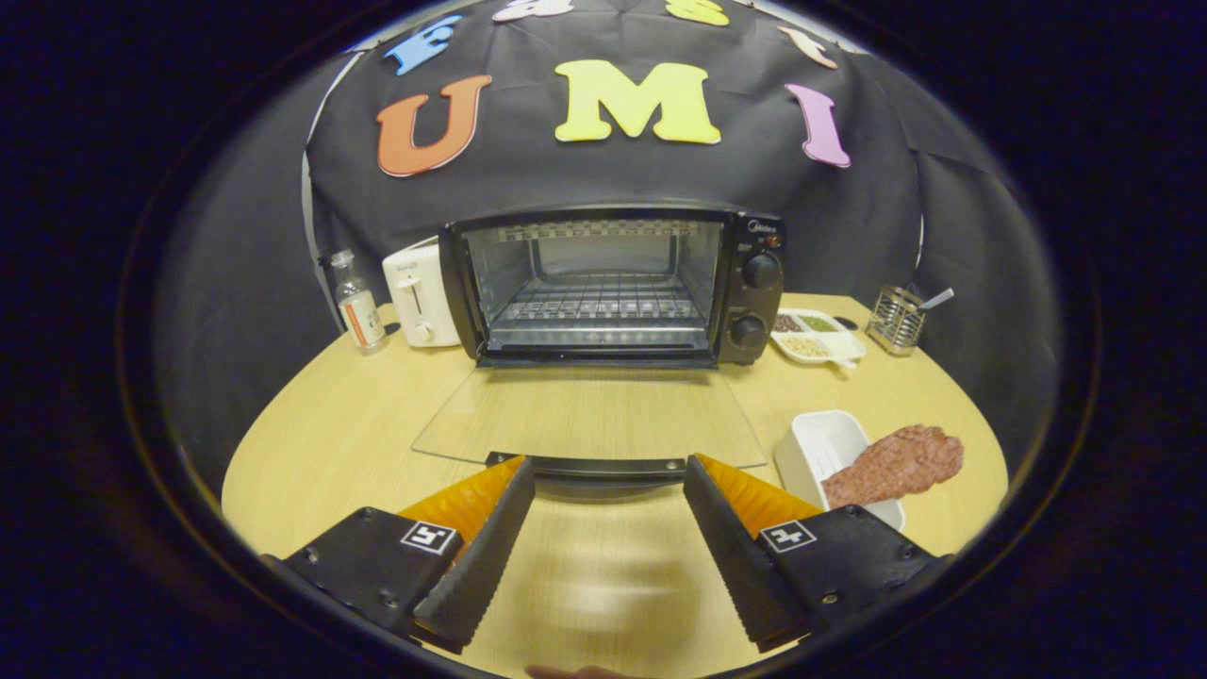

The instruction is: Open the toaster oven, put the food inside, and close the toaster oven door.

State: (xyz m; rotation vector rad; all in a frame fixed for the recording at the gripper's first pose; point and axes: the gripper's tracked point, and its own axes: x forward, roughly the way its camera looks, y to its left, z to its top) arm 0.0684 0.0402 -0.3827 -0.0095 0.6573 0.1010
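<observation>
Claw [608,471] spread wide at lower centre, holding nothing, fingertips beside the handle of the lowered glass door [589,415]. Toaster oven [613,288] open at centre; meat [896,464] on white tray [820,443], lower right.

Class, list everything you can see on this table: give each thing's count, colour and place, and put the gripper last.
toaster oven: one, black, back of the table, glass door folded down flat, rack bare
toaster: one, white, left of the oven
bottle: one, clear, left of the toaster
divided dish: one, white, right of the oven
wire holder: one, metal, far right
tray: one, white, beside the right finger
meat: one piece, reddish, lying over the tray's rim
table: one, light wood
gripper: one, open, fingertips at the door's handle
</observation>
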